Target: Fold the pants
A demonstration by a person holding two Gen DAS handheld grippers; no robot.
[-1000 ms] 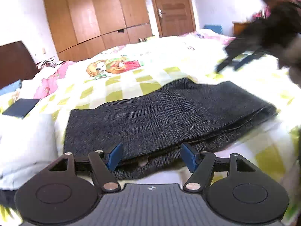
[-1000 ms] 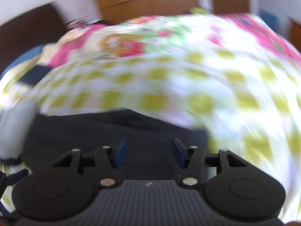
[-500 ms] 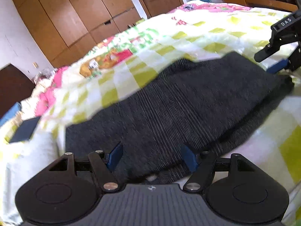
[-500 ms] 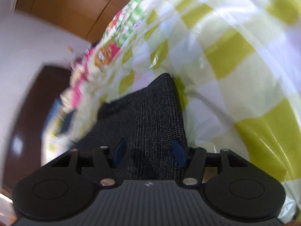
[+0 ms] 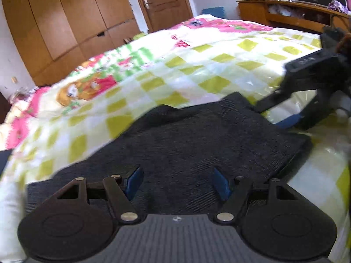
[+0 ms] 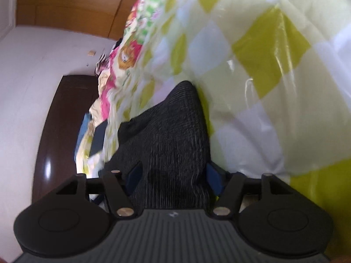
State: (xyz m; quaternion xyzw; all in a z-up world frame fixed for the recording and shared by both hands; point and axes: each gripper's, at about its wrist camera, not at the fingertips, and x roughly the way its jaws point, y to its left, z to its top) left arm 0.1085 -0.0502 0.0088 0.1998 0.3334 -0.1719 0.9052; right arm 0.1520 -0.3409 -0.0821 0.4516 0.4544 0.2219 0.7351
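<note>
Left wrist view is showing the dark grey pants (image 5: 197, 135) lying folded into a long band on the bed (image 5: 219, 65), which is wearing a yellow-green checked cover. Over their near edge the left hand-held gripper (image 5: 178, 180) is hanging, tilted downward, its blue pads standing apart with cloth below them and nothing pinched. At the pants' right end the right hand-held gripper (image 5: 283, 114) is reaching in, rolled onto its side. In the right wrist view the right hand-held gripper (image 6: 174, 176) is straddling that end; its jaws have just been opening, and the cloth between them is lying loose. Far off, a wooden wardrobe (image 5: 65, 22) is lining the wall.
</note>
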